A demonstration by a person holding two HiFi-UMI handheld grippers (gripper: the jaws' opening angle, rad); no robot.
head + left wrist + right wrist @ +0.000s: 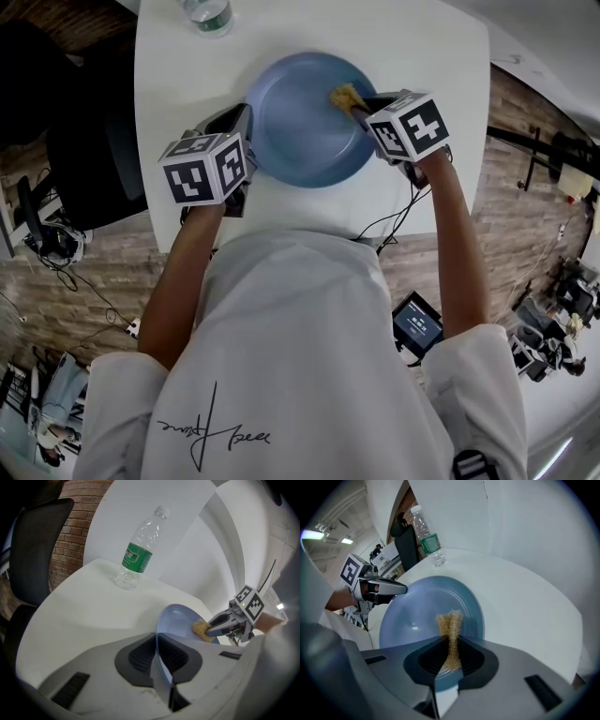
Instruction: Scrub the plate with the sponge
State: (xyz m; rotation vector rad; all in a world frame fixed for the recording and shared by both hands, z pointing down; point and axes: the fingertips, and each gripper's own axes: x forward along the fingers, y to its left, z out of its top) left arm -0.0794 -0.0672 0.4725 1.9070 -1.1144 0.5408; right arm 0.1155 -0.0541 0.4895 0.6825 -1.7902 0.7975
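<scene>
While my left gripper [157,656] clamps the round blue plate [300,141] at its left rim | my right gripper [449,660] pinches the tan fibrous sponge [450,623], long axis along jaws, tip on plate's far right.

Clear green-labelled plastic bottle [139,550]: stood upright on my white tabletop [422,56].
Black padded chair [37,536]: sat to that tabletop's left.

One blue plate [305,141], centre of the frame. One yellow sponge [347,96] on its upper right part. One plastic bottle [208,13] at the top edge. One white table [441,56]. Two grippers: left gripper [249,129], right gripper [362,109]. One black chair [89,164] at left.
</scene>
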